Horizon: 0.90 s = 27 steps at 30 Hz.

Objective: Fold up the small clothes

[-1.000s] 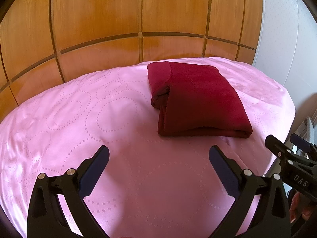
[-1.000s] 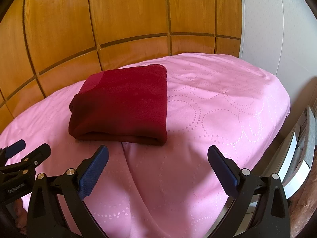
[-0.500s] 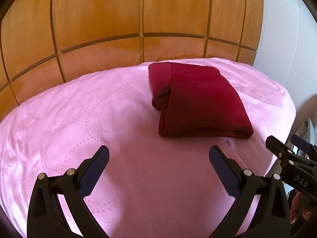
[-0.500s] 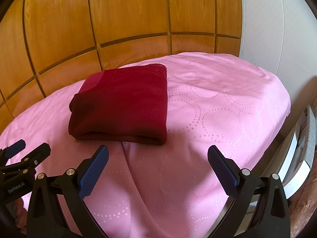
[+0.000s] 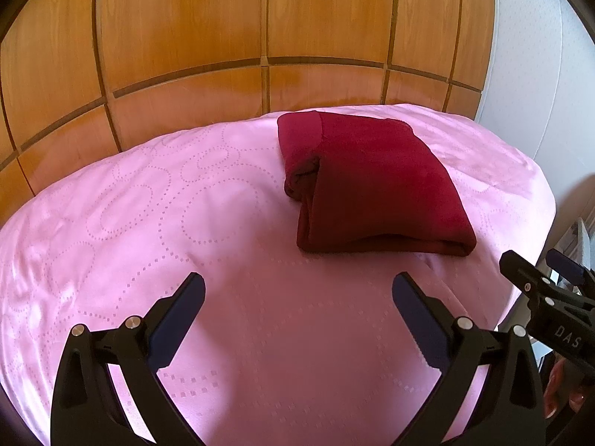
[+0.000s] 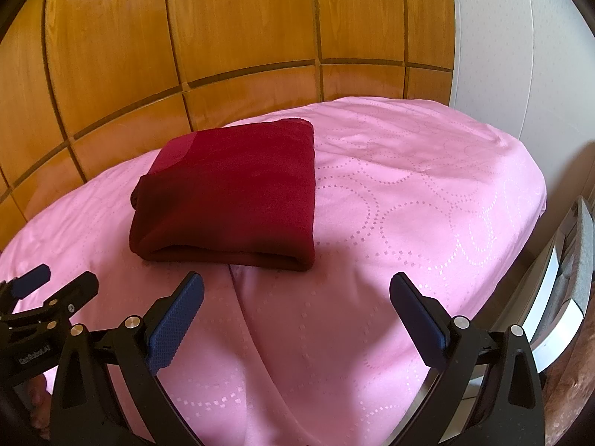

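A dark red garment point(image 5: 372, 182) lies folded into a thick rectangle on the pink bedspread point(image 5: 167, 223), toward the far side. In the right wrist view the same folded garment point(image 6: 230, 200) sits left of centre. My left gripper point(image 5: 297, 297) is open above the near part of the spread, short of the garment, with nothing between its fingers. Likewise my right gripper point(image 6: 296, 297) is open and empty, just in front of the garment's near edge. Each gripper shows at the edge of the other's view: the right gripper point(image 5: 539, 278), the left gripper point(image 6: 52, 286).
A wooden panelled wall point(image 5: 260, 26) rises right behind the bed. A white wall point(image 6: 520, 37) stands at the right. Beyond the bed's right edge stands grey and white furniture point(image 6: 569, 260). A crease point(image 6: 241, 319) runs through the pink spread toward me.
Almost nothing differs. The left wrist view has drifted very slightly, so the garment sits a touch lower and to the right. Both grippers stay open.
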Motion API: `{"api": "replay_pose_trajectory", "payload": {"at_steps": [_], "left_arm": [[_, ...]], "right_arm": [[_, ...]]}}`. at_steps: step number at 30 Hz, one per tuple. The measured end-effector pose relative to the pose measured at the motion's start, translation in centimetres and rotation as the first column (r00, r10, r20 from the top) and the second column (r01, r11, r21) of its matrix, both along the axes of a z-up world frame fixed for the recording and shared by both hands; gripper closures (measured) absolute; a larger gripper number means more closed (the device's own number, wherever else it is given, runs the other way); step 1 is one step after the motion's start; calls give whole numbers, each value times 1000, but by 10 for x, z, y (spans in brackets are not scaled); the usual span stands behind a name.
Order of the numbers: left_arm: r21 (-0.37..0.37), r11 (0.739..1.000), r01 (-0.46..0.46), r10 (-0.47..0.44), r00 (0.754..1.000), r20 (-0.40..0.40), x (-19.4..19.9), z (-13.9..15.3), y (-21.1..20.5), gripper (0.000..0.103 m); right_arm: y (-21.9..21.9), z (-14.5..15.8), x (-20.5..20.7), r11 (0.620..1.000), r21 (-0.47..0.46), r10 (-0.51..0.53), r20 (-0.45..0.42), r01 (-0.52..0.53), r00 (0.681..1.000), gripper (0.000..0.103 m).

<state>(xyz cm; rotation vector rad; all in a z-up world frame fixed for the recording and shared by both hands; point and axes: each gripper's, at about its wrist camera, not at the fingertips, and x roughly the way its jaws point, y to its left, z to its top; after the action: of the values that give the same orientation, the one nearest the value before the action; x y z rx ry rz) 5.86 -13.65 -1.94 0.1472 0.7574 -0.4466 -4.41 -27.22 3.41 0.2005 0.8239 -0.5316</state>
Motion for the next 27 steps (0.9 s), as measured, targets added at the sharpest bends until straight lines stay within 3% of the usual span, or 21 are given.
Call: {"api": "replay_pose_trajectory", "payload": {"at_steps": [27], "left_arm": [[10,1000,-14,14,998,-53,7,-8,1,2]], "right_arm": [[2,-1,-4,1000,6,-3,-6,3,1000,4]]}}
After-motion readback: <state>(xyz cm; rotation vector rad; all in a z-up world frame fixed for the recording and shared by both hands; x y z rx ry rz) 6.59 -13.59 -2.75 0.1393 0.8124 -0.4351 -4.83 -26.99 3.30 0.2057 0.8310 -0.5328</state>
